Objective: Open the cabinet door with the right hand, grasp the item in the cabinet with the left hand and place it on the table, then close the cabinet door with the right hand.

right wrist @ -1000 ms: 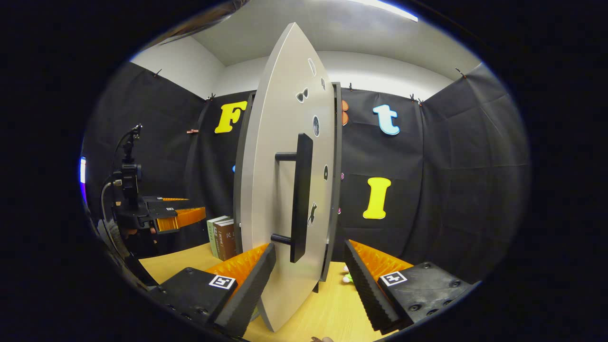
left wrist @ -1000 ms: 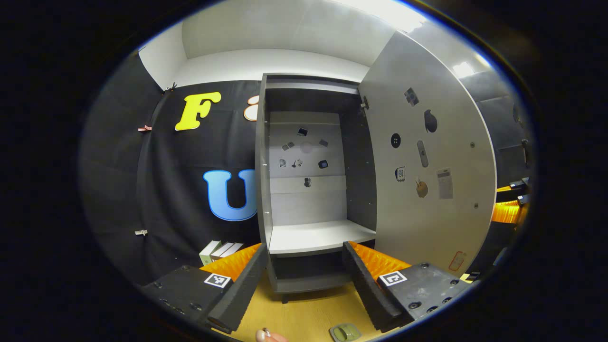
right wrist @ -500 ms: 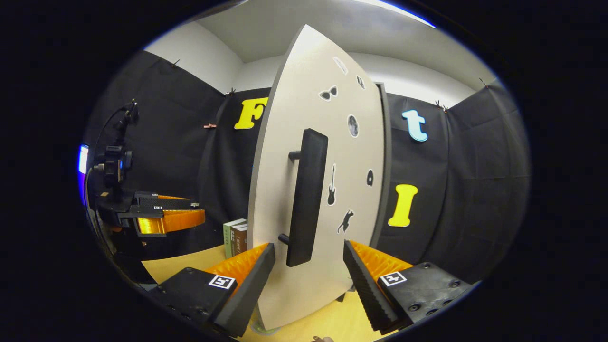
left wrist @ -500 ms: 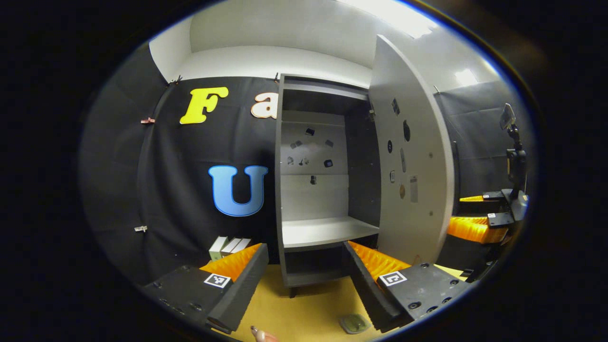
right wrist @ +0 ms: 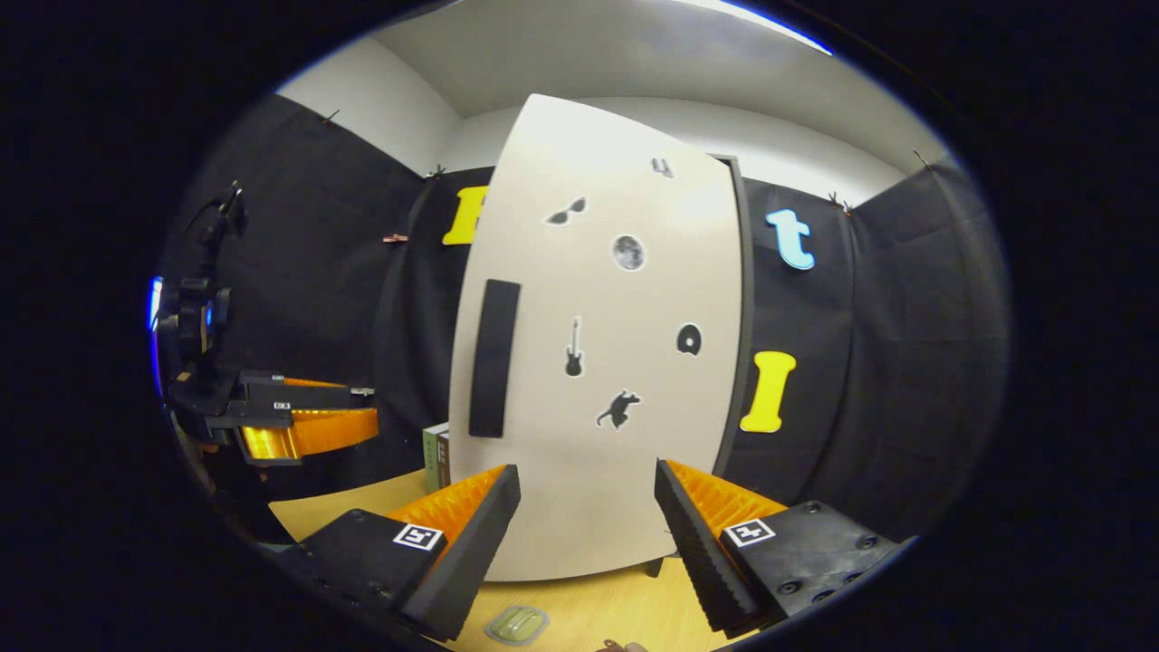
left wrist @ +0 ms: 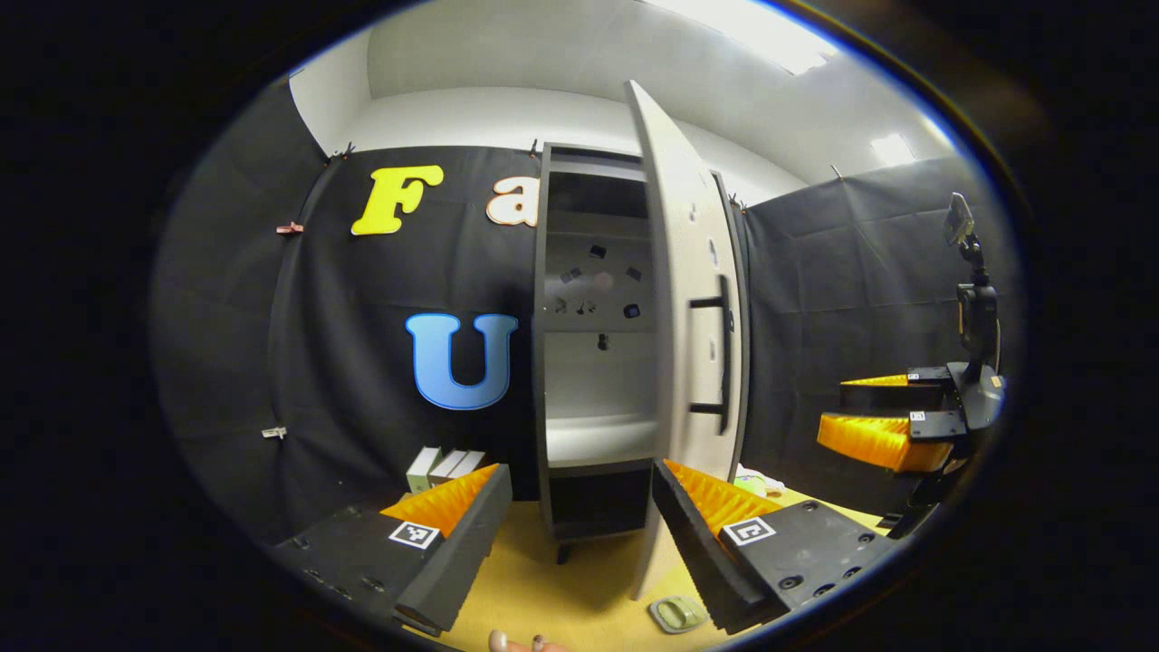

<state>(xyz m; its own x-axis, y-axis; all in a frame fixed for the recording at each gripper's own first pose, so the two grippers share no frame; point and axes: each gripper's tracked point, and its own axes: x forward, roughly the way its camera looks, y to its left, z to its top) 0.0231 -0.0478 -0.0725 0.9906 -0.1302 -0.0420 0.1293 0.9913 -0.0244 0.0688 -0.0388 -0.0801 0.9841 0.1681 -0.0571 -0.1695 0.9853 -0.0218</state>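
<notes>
- The step in hand looks like the last one, closing the cabinet door (right wrist: pixel 616 344). In the left gripper view the door (left wrist: pixel 688 335) stands partly open, near the middle of the frame, with a gap through which the cabinet (left wrist: pixel 593 362) and its pale shelf show.
- The right gripper (right wrist: pixel 587 534) is at the bottom centre of the right gripper view, its jaws wide apart and holding nothing. The door's face lies just beyond the fingertips; I cannot tell if they touch it.
- The dark handle (right wrist: pixel 493 358) is left of centre in that view, above the gripper's left-hand finger.
- The left gripper (left wrist: pixel 579 534) is at the bottom centre of its own view, jaws apart and empty.
- The item (left wrist: pixel 677 614) lies on the table (left wrist: pixel 561 589), at the lower edge of the left gripper view, just beside the gripper's right-hand finger. In the right gripper view it (right wrist: pixel 516 625) is at the bottom, in front of the door.
- It looks small, flat and pale green, with rounded corners and a raised rim. Finer detail is too small to tell.
- I judge the next move to be an even push on the door's face until it meets the cabinet frame.
</notes>
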